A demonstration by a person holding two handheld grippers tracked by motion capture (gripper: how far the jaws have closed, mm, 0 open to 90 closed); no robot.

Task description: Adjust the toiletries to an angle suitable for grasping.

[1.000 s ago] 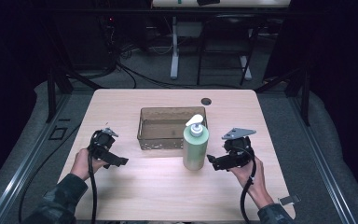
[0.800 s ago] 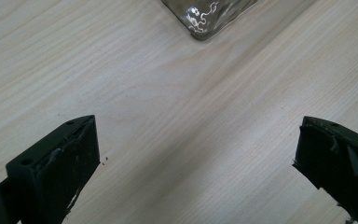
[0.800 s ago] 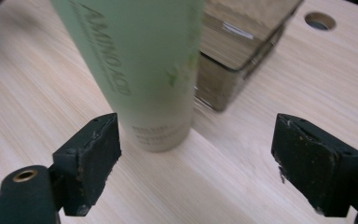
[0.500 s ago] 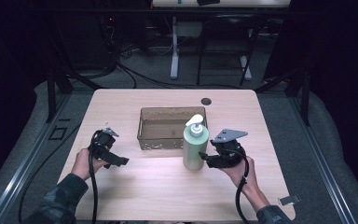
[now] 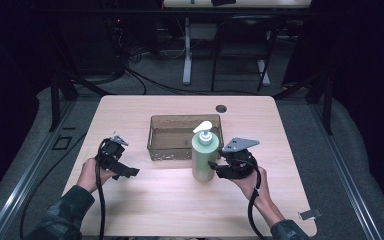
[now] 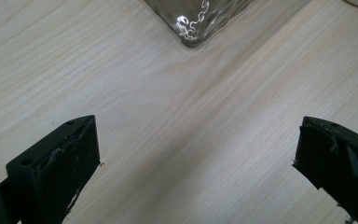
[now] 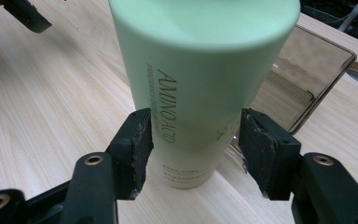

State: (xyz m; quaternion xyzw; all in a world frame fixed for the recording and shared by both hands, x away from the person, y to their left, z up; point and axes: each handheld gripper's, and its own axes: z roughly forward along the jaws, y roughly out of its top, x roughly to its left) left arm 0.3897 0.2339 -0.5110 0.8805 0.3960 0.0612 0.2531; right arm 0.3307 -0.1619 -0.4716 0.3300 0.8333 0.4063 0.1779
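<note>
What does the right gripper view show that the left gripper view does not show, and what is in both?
In the right gripper view: the right gripper has just closed, its pads pressing on the lower body of the upright green bottle, which bears printed lettering; the left gripper appears far off.

In the left gripper view: that gripper's own jaws stand wide apart above bare wood, with nothing between them.

Both share the wooden table and part of the clear tray.

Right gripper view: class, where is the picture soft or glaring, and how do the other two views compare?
Right gripper view: the bottle blurs toward its top, lettering lower down sharp. Left gripper view: glare glints on the tray corner, jaws soft-edged. High view: table brightly lit, surroundings dark.
</note>
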